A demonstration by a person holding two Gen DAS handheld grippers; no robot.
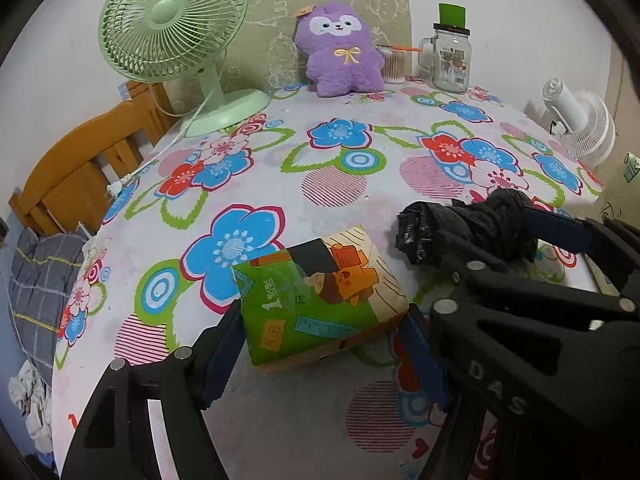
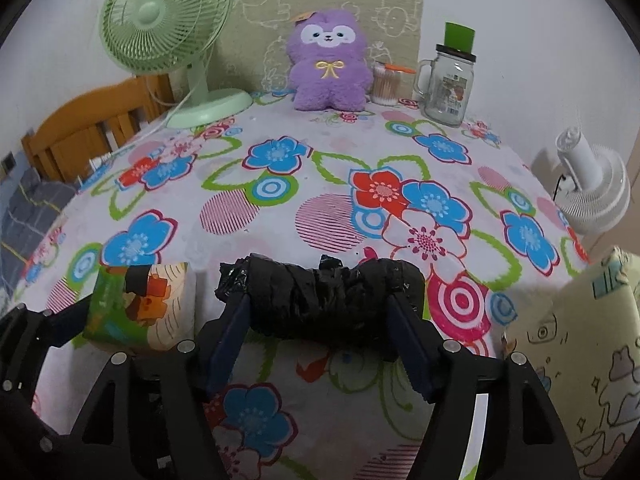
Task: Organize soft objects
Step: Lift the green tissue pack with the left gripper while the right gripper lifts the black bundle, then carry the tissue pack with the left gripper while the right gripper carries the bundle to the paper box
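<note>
2 grippers down on the flowered table, each with a soft thing between its jaws.

The left gripper [image 1: 320, 344] stands with its jaws apart around a tissue pack [image 1: 320, 292], blue pads just beside its 2 ends; whether they press it I cannot tell. The pack is soft, green and cream, with a cartoon dog, rulers and a big "1" printed on it. The right gripper [image 2: 320, 332] has its jaws apart around a black plastic roll [image 2: 324, 300], crinkled and glossy, lying crosswise on the tablecloth [image 2: 320, 184] just right of the pack. "DAS" reads on the right gripper's arm in the left view. Farther back sit a purple plush [image 2: 326, 64] with a gold bow, a green fan [image 2: 160, 20] and a labelled glass jar [image 2: 448, 88].
</note>
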